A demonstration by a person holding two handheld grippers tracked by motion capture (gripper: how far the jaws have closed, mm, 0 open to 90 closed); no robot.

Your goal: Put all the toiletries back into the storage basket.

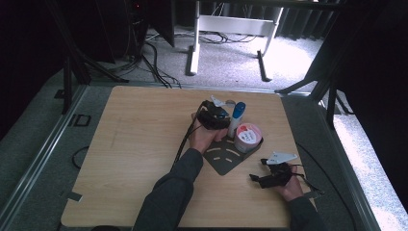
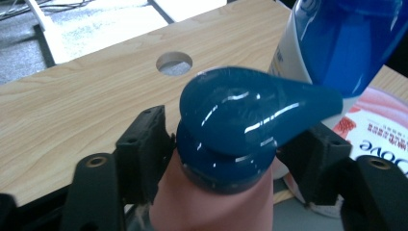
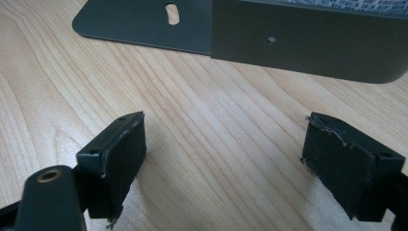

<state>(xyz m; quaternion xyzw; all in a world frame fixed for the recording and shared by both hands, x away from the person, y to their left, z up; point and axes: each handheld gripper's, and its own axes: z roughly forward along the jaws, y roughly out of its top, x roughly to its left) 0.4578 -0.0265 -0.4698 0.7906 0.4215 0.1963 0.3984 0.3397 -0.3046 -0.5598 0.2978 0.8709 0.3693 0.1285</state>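
1. Your left gripper [image 2: 226,159] sits around a pump bottle [image 2: 211,202]: pink body, teal pump head [image 2: 240,120].
2. Its jaws are apart; the bottle neck stands between the pads, a small gap showing on each side, so no clamp.
3. The pump bottle stands upright at the far side of the dark rack [image 1: 226,161], near the middle of the table [image 1: 134,144].
4. A blue-capped bottle [image 1: 236,118] stands just beside it; a round Dove tub [image 1: 248,137] sits in the rack next to that.
5. Your right gripper [image 3: 226,163] is low over bare table, near the rack's wall [image 3: 308,43].
6. Its jaws are wide apart with only wood between them.
7. In the high view the right gripper [image 1: 269,175] is well apart from the bottles.
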